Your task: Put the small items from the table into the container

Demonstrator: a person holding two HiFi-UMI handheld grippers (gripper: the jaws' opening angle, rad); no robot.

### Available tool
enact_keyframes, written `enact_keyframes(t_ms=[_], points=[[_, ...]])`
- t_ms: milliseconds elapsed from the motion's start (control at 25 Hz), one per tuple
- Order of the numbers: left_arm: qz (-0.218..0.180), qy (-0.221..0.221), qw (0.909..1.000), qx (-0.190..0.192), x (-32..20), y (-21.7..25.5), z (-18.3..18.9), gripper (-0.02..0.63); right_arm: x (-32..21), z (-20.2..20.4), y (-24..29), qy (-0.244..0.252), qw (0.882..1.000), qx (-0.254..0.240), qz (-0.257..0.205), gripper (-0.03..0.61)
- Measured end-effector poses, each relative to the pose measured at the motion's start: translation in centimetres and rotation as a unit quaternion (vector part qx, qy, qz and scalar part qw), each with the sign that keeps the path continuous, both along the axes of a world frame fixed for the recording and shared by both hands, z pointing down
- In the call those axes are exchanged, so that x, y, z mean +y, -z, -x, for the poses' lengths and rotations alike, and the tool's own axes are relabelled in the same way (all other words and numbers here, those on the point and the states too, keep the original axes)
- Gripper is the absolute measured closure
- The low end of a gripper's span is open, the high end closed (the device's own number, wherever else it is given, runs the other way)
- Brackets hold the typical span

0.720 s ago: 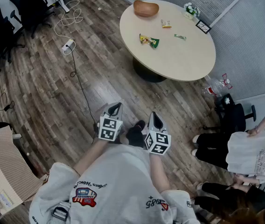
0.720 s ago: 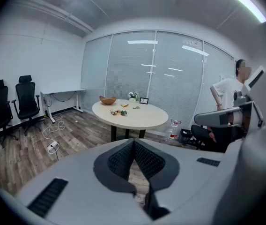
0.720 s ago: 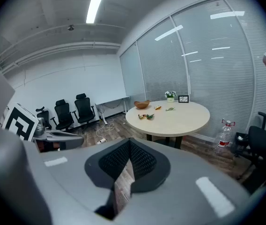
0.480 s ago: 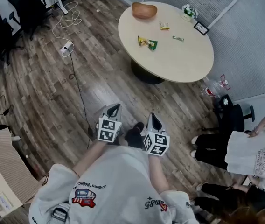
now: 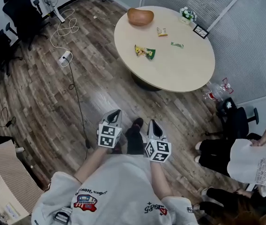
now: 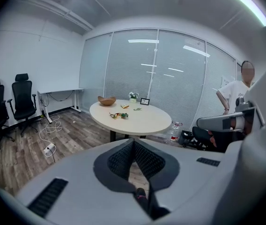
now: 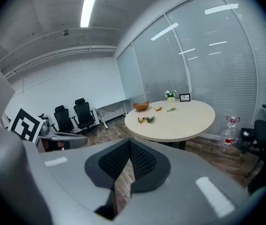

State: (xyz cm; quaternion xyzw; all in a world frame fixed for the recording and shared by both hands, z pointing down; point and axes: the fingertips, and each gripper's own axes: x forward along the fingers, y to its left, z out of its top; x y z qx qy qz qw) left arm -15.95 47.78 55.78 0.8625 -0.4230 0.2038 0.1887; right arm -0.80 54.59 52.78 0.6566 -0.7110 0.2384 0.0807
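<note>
Seen upside down on the person's light grey sweatshirt, a short print perhaps read "985". The cursive line above its colourful patch was too small to read. Lines of print on a seated person's white T-shirt were illegible.

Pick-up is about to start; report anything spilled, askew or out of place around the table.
Nothing is spilled or damaged. Two things look out of place on the floor: a white cable with its power strip trails loose some way from the table, and a plastic bottle stands close by the table's other side.
</note>
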Motion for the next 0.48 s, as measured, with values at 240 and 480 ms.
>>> enact_keyframes(t_ms=[240, 480], points=[[0.0, 0.002, 1.0, -0.003, -7.5, 0.5, -2.6, 0.606, -9.5, -2.4, -1.3, 0.018, 1.0, -0.013, 0.0, 0.577], [0.007, 0.029, 0.9996, -0.005, -16.4, 1.1, -5.6, 0.607, -20.4, -4.8, -0.3, 0.067, 0.998, -0.009, -0.005, 0.577]])
